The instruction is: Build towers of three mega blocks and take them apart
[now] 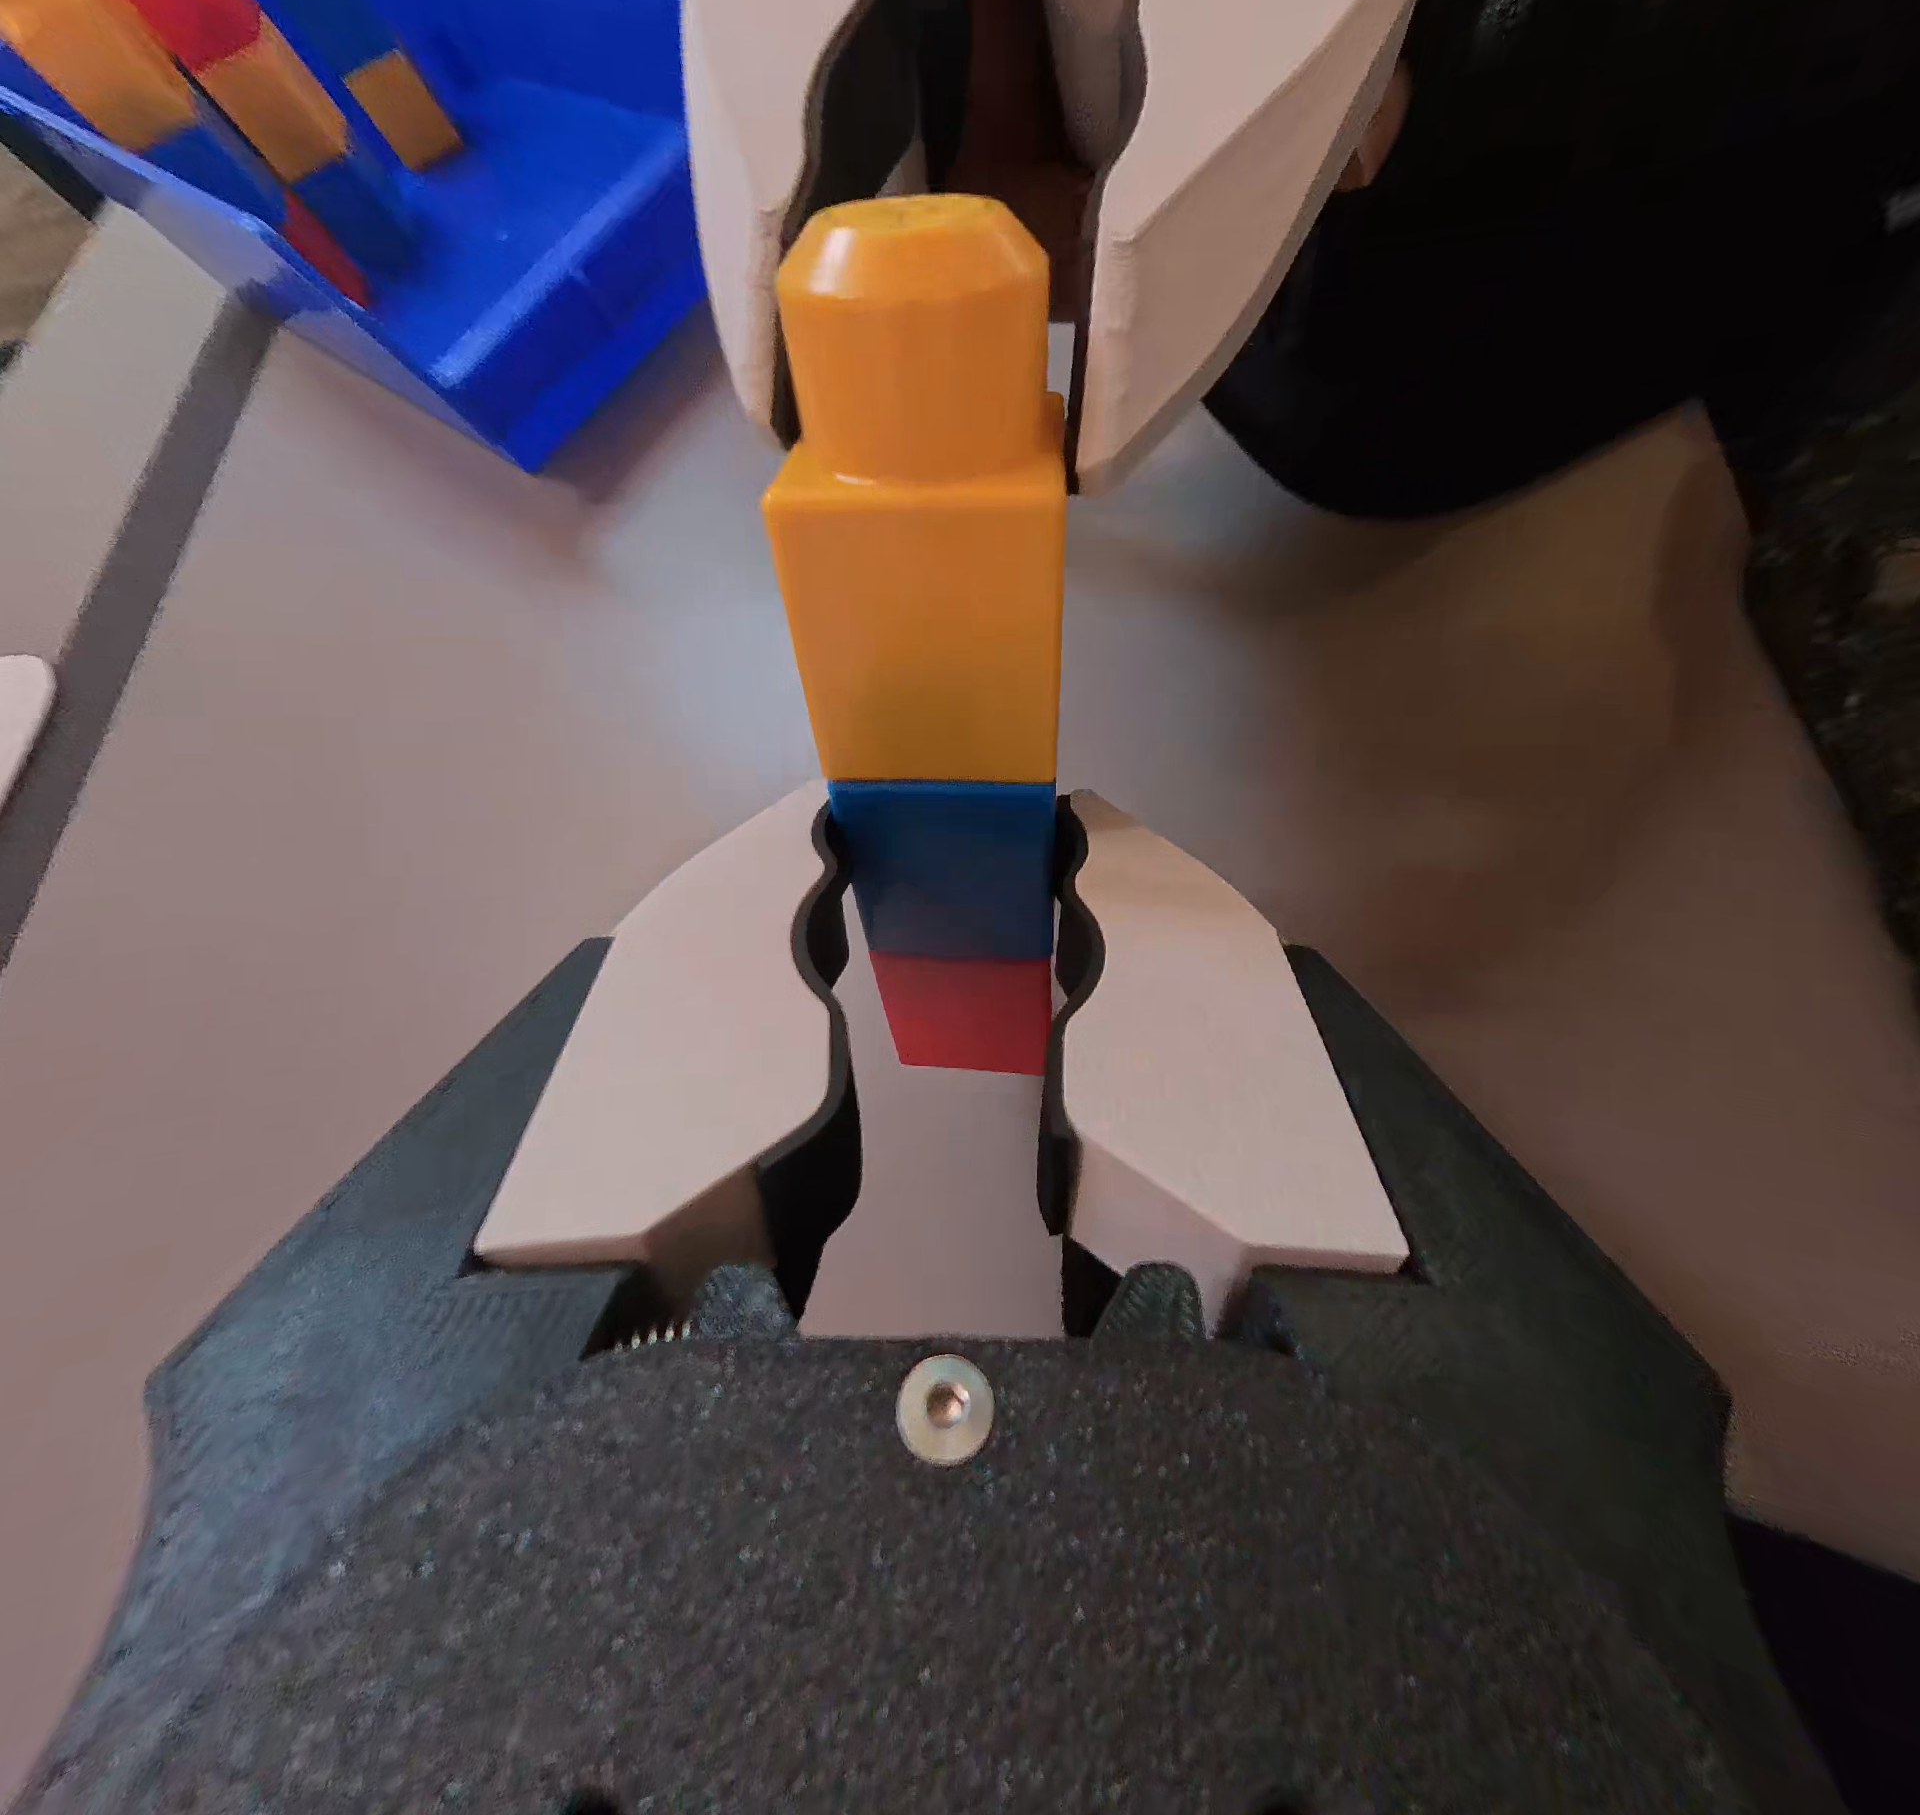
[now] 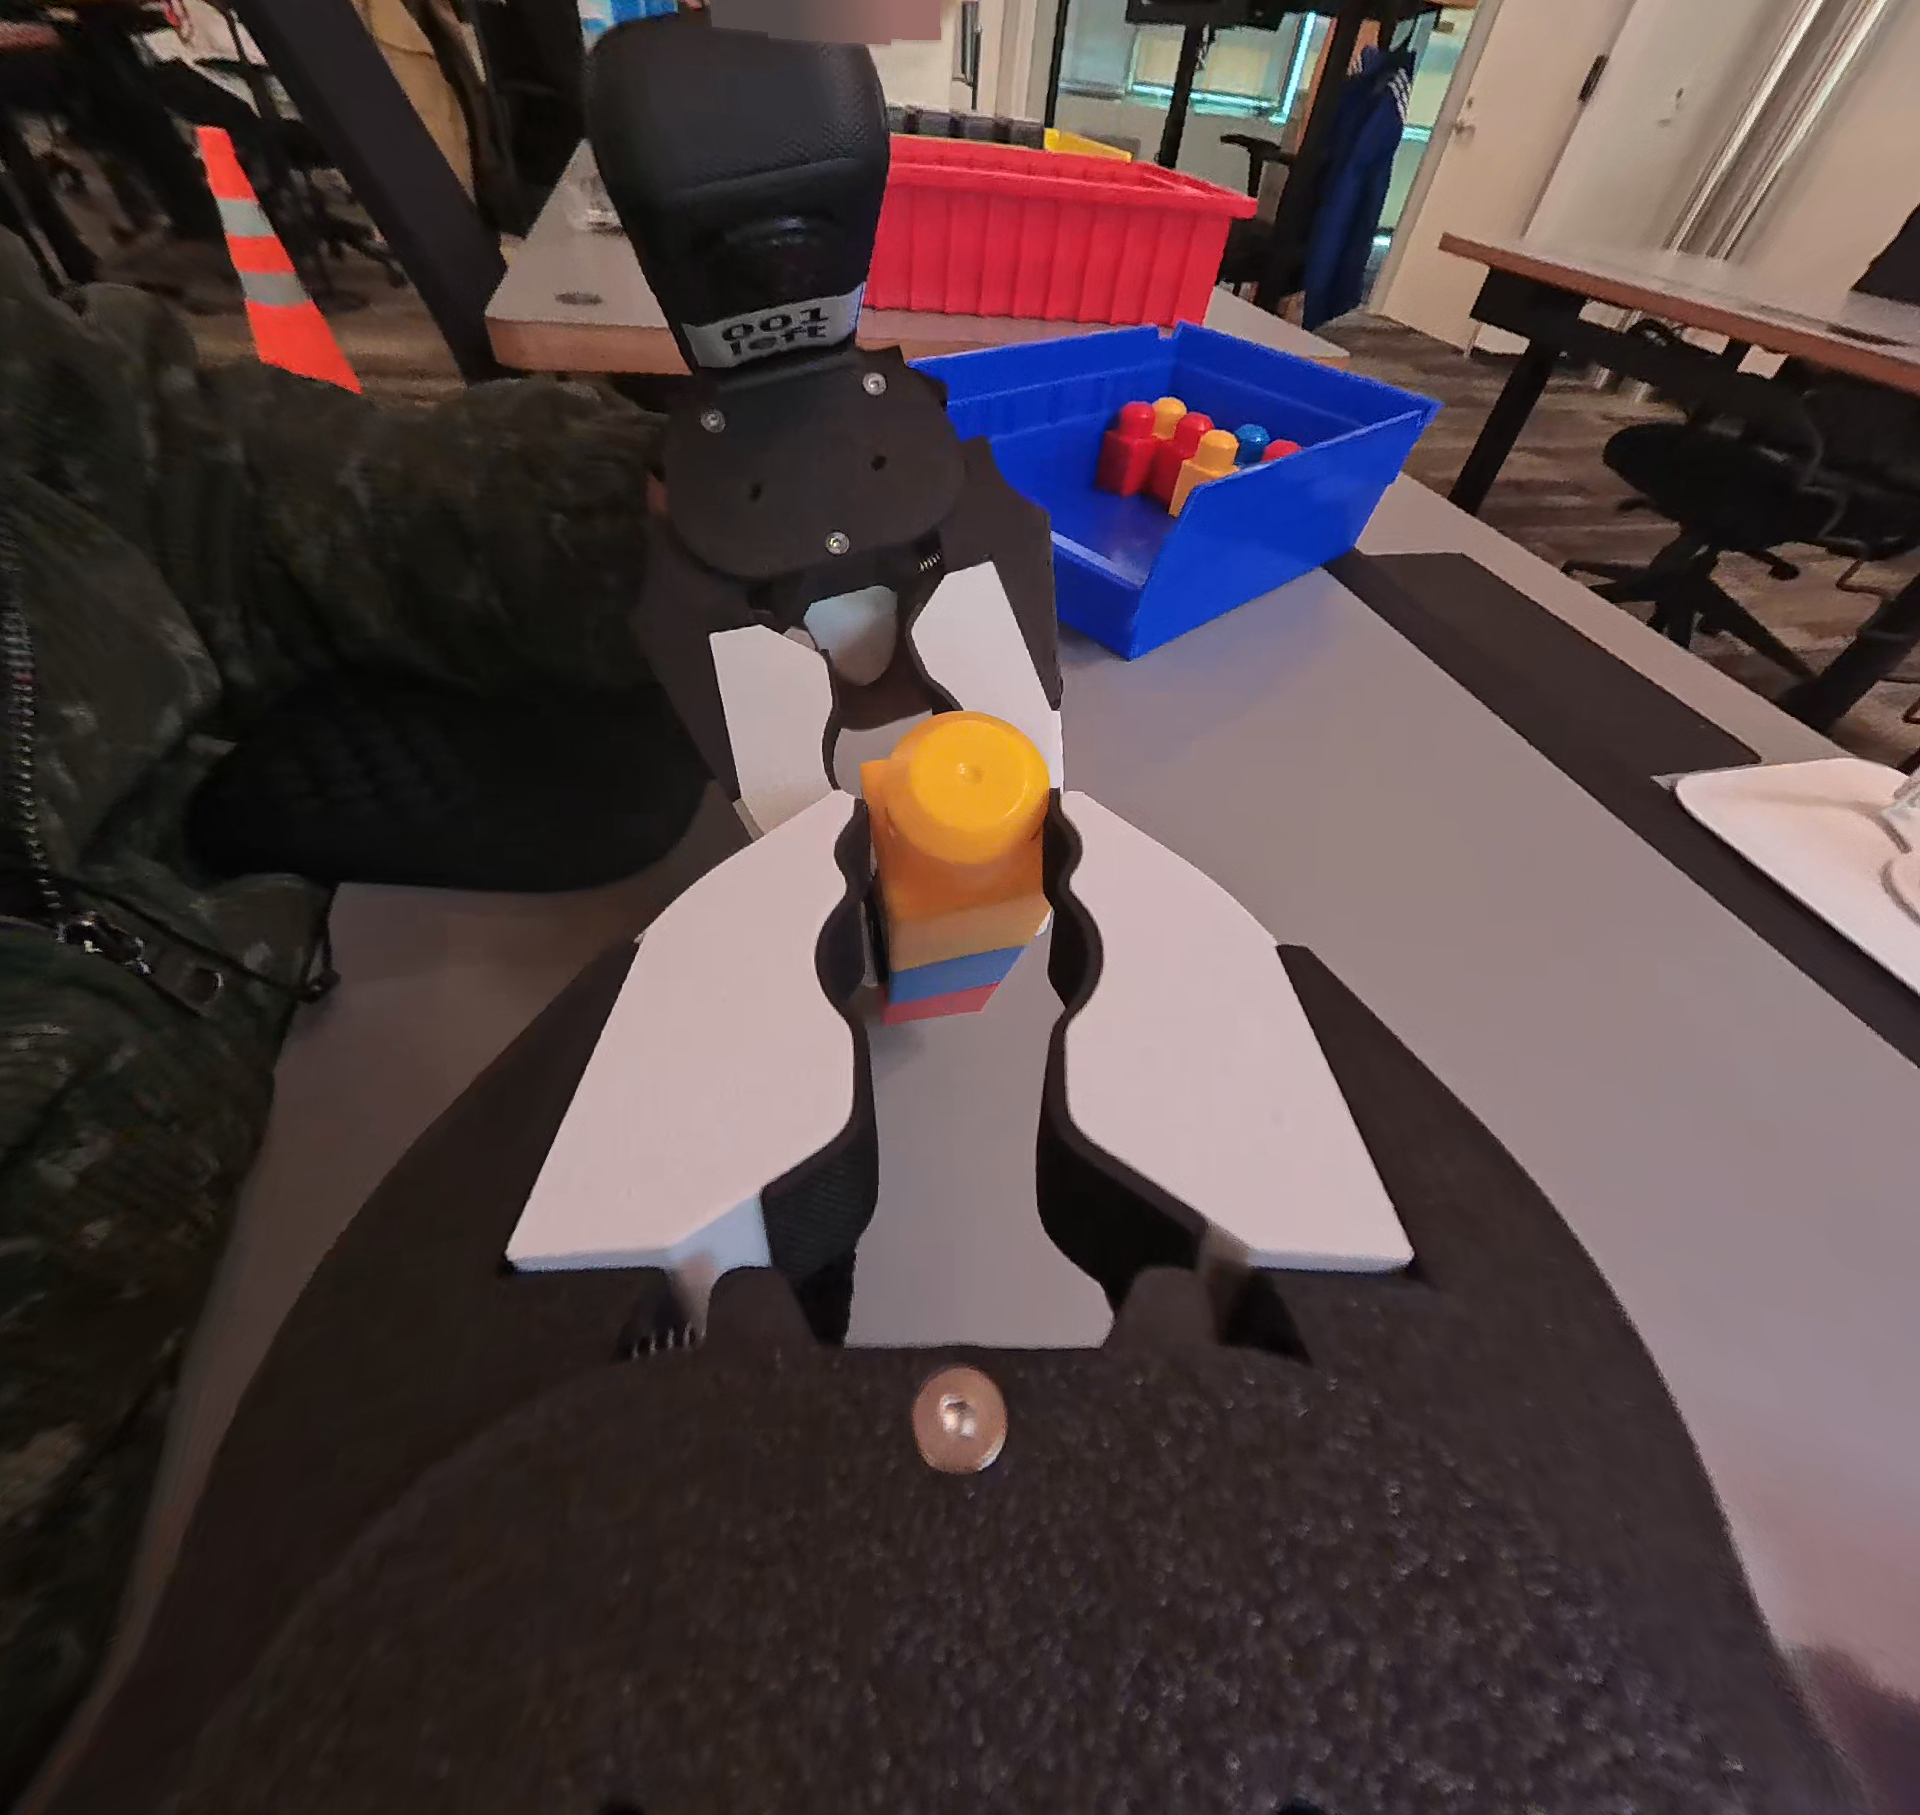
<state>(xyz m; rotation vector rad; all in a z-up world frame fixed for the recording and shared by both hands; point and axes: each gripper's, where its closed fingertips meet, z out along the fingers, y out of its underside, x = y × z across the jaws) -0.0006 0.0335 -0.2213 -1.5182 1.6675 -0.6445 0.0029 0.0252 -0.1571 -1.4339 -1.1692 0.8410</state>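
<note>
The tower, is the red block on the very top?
No, the orange block sits on top, the blue block is in the middle, and the red block is at the bottom.

The tower (image 1: 940, 716) stands boxed in: left claw (image 1: 945, 892) closes on its blue block, right claw (image 2: 956, 872) flanks the orange top. At ten o'clock in the left wrist view a blue bin (image 1: 540, 238) blocks passage; open counter (image 1: 416, 778) lies at nine and three o'clock.

I count 1 tower (image 2: 951, 892) of 3 blocks, 2 tools: left tool (image 1: 943, 866), right tool (image 2: 956, 861); 1 blue bin (image 2: 1247, 560), approx. 6 blocks inside.
</note>
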